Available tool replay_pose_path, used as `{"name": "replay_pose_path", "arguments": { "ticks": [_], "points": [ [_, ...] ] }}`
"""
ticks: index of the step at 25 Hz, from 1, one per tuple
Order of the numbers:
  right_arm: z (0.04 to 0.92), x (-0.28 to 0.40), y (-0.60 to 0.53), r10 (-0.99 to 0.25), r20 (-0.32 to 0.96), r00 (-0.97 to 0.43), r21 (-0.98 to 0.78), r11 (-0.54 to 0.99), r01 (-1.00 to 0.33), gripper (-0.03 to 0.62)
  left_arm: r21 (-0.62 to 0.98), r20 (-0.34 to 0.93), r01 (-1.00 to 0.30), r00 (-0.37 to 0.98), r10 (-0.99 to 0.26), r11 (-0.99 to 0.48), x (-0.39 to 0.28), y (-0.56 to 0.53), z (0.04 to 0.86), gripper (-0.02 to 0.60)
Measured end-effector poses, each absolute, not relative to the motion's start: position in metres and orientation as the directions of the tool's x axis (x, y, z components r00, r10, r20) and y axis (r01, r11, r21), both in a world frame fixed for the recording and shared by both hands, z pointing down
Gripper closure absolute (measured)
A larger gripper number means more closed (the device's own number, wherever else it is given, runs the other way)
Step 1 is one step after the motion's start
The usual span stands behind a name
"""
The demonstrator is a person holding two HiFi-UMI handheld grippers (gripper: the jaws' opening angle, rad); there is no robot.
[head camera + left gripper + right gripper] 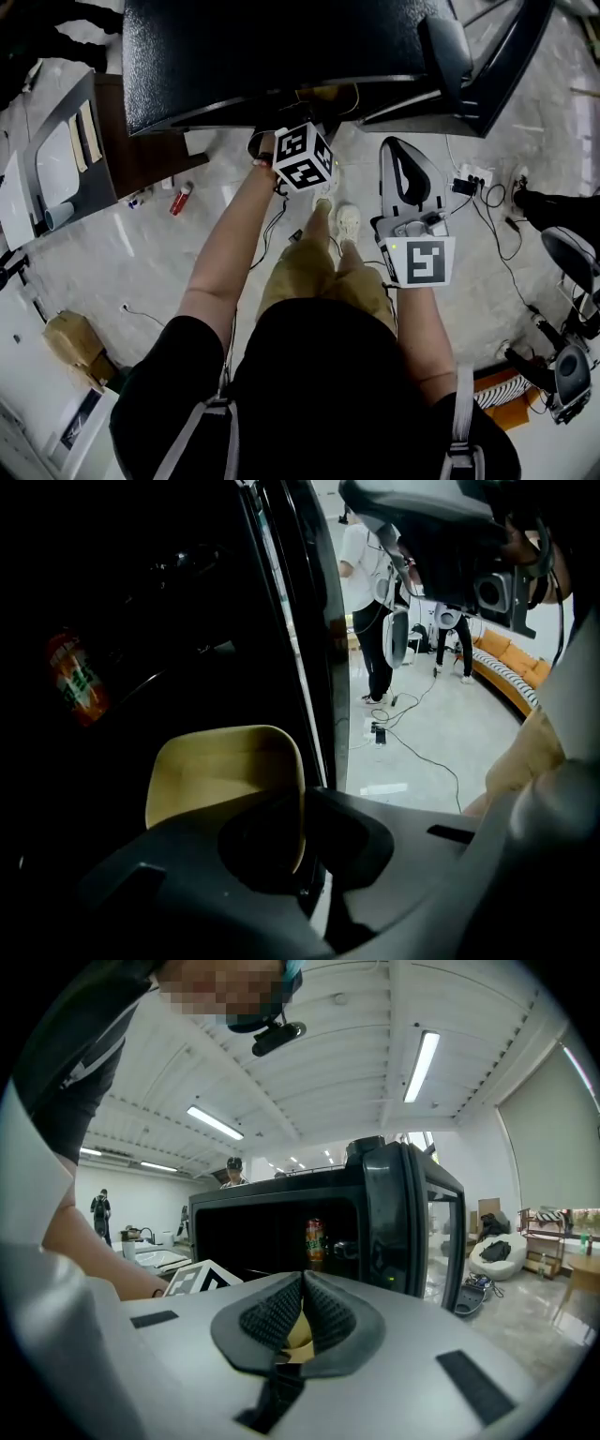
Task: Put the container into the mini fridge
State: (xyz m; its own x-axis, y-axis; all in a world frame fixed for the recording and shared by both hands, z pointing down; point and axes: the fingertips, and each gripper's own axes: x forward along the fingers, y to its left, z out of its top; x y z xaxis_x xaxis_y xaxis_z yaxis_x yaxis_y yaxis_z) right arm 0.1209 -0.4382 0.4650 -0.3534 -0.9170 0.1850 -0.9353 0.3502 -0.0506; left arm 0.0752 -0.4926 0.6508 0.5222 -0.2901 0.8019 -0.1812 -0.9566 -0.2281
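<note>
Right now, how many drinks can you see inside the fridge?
1. The drink stands deep inside the fridge, and both gripper views show it. The dark interior may hide more.

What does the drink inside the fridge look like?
Find the big black mini fridge with its door open. Deep in its dark inside stands a drink can, the only bright thing there: orange and red, unlike the plain beige container.

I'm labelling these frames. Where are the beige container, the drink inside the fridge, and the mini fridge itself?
beige container (217, 772): left gripper view, its inner wall.
drink (314, 1239): right gripper view, its label.
mini fridge (281, 56): head view, its black top.
</note>
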Motion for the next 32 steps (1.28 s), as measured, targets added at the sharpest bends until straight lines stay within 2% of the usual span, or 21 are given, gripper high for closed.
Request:
{"name": "replay_pose_path", "arguments": {
  "ticks": [13, 32],
  "points": [
    [0.478, 0.12, -0.447, -0.916, 0.205, -0.346, -0.06, 0.341, -0.938, 0.557, -0.266, 0.832, -0.094, 0.481, -0.278, -0.959, 0.093, -0.523, 0.683, 0.552],
    [0.482, 0.119, -0.43, -0.926, 0.194, -0.323, -0.084, 0.313, -0.946, 0.557, -0.324, 0.842, -0.047, 0.442, -0.311, -0.945, 0.104, -0.551, 0.717, 0.552]
  ]
}}
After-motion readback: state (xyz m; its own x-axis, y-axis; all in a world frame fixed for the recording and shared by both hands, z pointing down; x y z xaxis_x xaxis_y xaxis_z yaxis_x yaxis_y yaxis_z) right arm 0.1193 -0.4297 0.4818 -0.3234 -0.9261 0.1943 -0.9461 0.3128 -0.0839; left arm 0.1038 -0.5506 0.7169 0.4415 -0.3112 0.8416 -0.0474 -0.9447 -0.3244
